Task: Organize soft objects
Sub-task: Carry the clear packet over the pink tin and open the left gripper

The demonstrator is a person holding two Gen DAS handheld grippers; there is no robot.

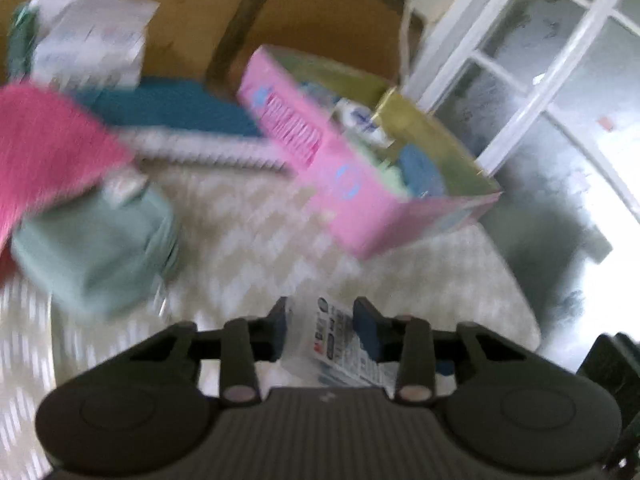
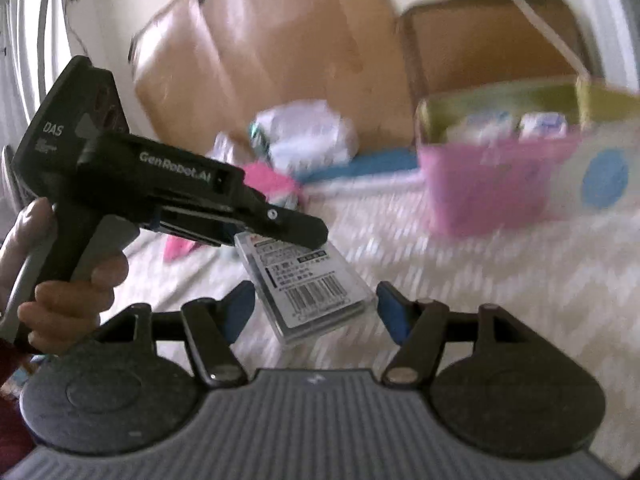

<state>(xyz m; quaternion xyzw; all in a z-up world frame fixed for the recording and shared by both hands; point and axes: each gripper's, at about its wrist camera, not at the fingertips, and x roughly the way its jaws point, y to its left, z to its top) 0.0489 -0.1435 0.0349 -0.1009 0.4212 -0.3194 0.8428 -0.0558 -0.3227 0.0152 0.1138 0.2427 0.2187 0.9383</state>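
Note:
My left gripper (image 1: 322, 326) is shut on a clear flat packet with a printed barcode label (image 1: 340, 344). In the right wrist view the left gripper (image 2: 292, 234) holds that packet (image 2: 308, 288) between the open jaws of my right gripper (image 2: 316, 304), whose blue pads stand apart from the packet's edges. A pink storage box (image 1: 340, 168) with soft items inside stands on the bed ahead; it also shows in the right wrist view (image 2: 492, 176). A pink cloth (image 1: 44, 148) and a pale green folded cloth (image 1: 96, 248) lie at the left.
A white-patterned bedspread (image 1: 280, 248) covers the bed. A white plastic pack (image 1: 88, 44) and a teal cloth (image 1: 172, 104) lie at the back by brown cardboard (image 1: 320, 12). A window (image 1: 552, 60) is at the right. Both views are motion-blurred.

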